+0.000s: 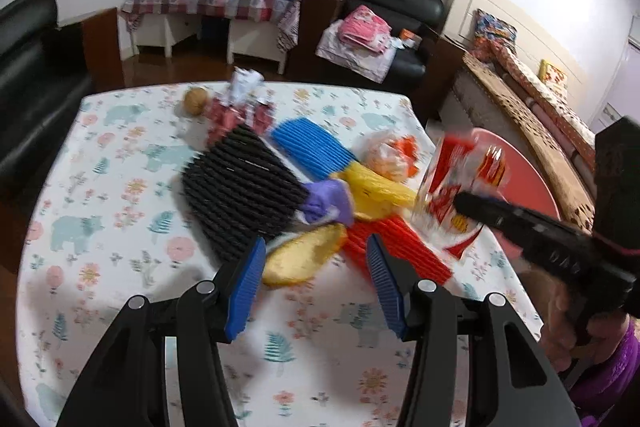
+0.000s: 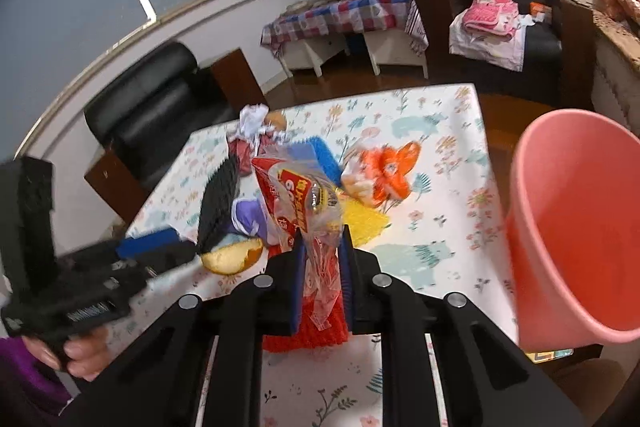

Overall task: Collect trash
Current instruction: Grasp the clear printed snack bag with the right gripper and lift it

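My right gripper [image 2: 323, 247] is shut on a clear and red plastic snack bag [image 2: 298, 203] and holds it above the table; the bag also shows in the left wrist view [image 1: 452, 183]. My left gripper [image 1: 316, 259] is open and empty, just in front of a yellow bread piece [image 1: 304, 257]. A pile of trash lies mid-table: black foam netting [image 1: 240, 183], blue netting [image 1: 308, 147], red netting [image 1: 396, 251], yellow netting [image 1: 380, 191], a purple scrap [image 1: 328, 199], an orange-and-clear wrapper [image 1: 390, 155]. A pink bucket [image 2: 576, 227] stands to the right of the table.
A floral tablecloth covers the table [image 1: 120, 227]. A walnut-like ball [image 1: 196, 100] and crumpled wrappers [image 1: 240, 99] lie at the far edge. Black armchairs [image 2: 148, 115] stand left and behind, a bed [image 1: 540, 99] at right.
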Demonstrator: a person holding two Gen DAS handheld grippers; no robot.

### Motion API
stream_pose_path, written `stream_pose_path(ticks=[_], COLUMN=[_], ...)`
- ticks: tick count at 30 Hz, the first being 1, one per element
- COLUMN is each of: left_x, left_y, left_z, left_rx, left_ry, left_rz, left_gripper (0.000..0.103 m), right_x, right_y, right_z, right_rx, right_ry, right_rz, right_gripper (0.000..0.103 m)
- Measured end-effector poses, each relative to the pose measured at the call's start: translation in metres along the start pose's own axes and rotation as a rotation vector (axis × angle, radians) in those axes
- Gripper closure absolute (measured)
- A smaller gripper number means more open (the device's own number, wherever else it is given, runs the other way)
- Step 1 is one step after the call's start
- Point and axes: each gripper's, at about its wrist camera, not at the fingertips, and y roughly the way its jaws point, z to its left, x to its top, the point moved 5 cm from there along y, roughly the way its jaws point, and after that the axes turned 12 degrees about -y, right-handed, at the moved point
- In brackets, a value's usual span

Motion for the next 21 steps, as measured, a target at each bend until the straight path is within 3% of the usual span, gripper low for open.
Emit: stream_pose_path(ticks=[4,9,16,21], left_x=[-0.009,0.0,0.011,0.02], left_y=[0.014,0.023,0.05,0.076], left_z=[-0.016,-0.04,-0.065,-0.065], left_rx=[-0.024,-0.001,-0.028,0.026], left_ry=[-0.004,0.049,-0.018,-0.1], left_rz=[0.062,0.037,0.088,0.105], left_gripper=[0.051,0.051,0.051,0.051], right_x=[0.006,0.008,0.002,-0.006], right_y=[-0.023,-0.047,-0.067,-0.079], right_z=[-0.009,-0.032,-0.065,-0.085], right_rx=[-0.032,-0.09,-0.158,-0.204], right_ry=[0.012,0.044,0.1,0.118], right_rz=[-0.057,-0.102,-0.133,-0.145], right_gripper=[0.087,0.087,0.087,0.087])
